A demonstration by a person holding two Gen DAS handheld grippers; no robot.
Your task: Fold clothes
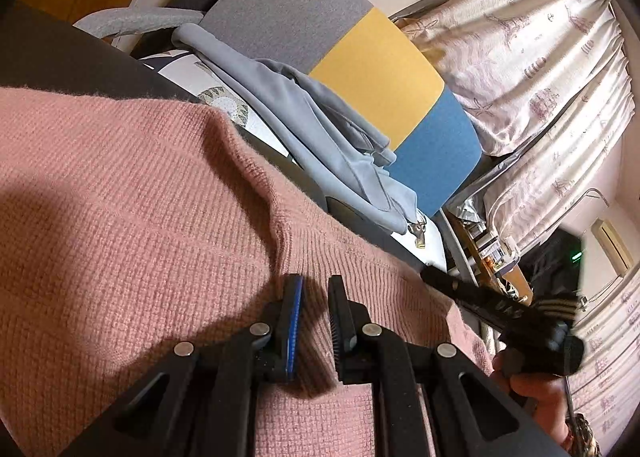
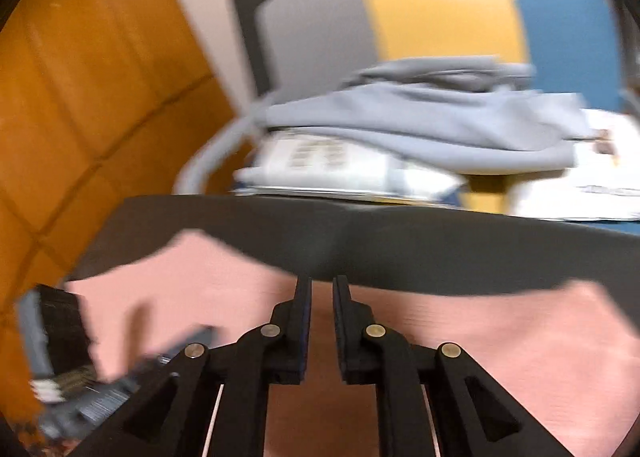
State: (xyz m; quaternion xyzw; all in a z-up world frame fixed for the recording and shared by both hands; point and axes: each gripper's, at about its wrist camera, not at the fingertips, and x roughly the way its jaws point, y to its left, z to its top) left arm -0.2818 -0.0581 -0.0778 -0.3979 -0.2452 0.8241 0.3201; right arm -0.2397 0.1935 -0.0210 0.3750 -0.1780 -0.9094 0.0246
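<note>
Both the left gripper [image 1: 316, 285] and right gripper [image 2: 322, 285] stood narrowly parted, holding nothing, above the pink sweater [image 1: 140, 197] spread just beneath them, its folding seemingly barely begun.

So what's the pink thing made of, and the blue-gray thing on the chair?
The pink sweater looks like soft, fuzzy knitted yarn, maybe wool: you can see rows of ribbed stitches. The blue-gray garment looks like smooth, matte sweatshirt fabric with soft folds, maybe cotton.
</note>
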